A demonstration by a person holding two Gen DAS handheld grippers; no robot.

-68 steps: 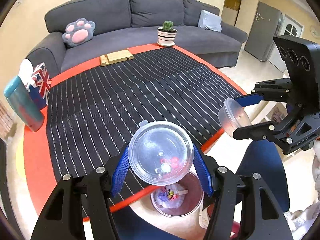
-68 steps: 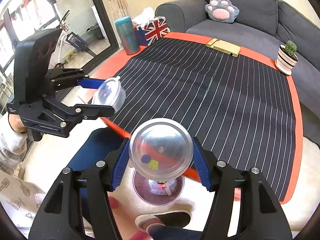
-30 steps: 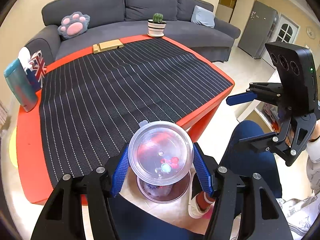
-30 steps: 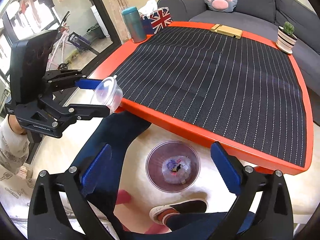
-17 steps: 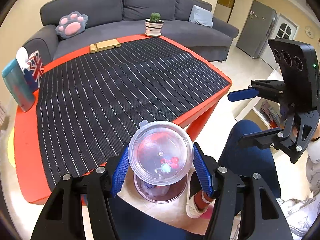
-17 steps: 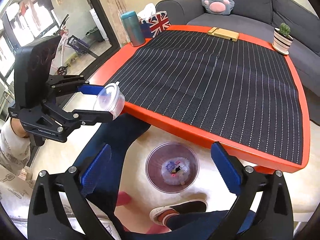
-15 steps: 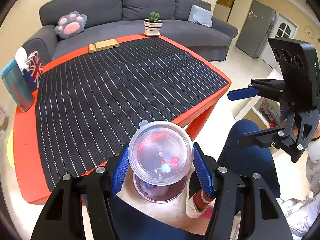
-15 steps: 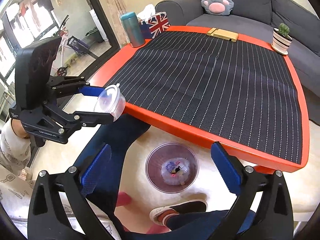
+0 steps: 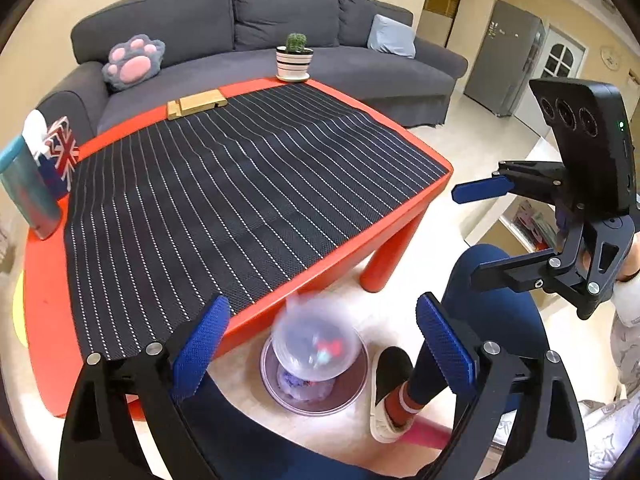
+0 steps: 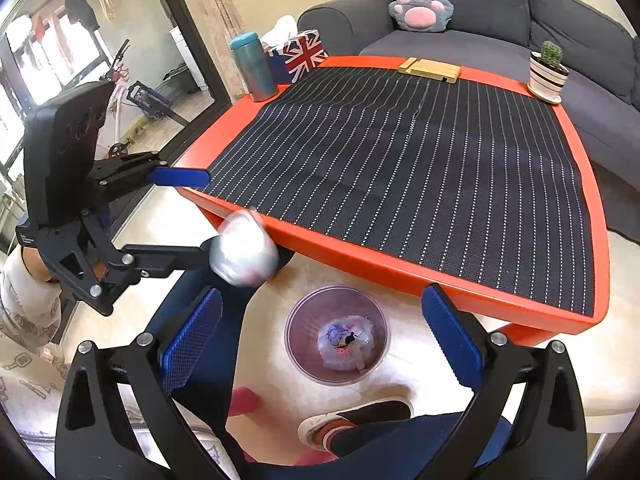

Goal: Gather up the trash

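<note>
Waste bin [image 10: 337,334] held crumpled wrappers; clear cup [image 9: 315,346] blurred above it, contents unclear. Left gripper [image 9: 320,350] jaws opening, cup free; right gripper [image 10: 316,340] wide, empty.

Two tools [image 9: 318,344] [image 10: 316,336], one plastic cup [image 9: 316,344], one bin [image 10: 296,340], one table [image 10: 400,264].

Left hand-held gripper [image 9: 320,344] opening; right hand-held gripper [image 10: 320,340] seemingly wide.

light: bright, even daylight | window [image 10: 80,60] glare | edges: fisheye bend, dark vignette | blur: falling cup [image 9: 316,344]
</note>
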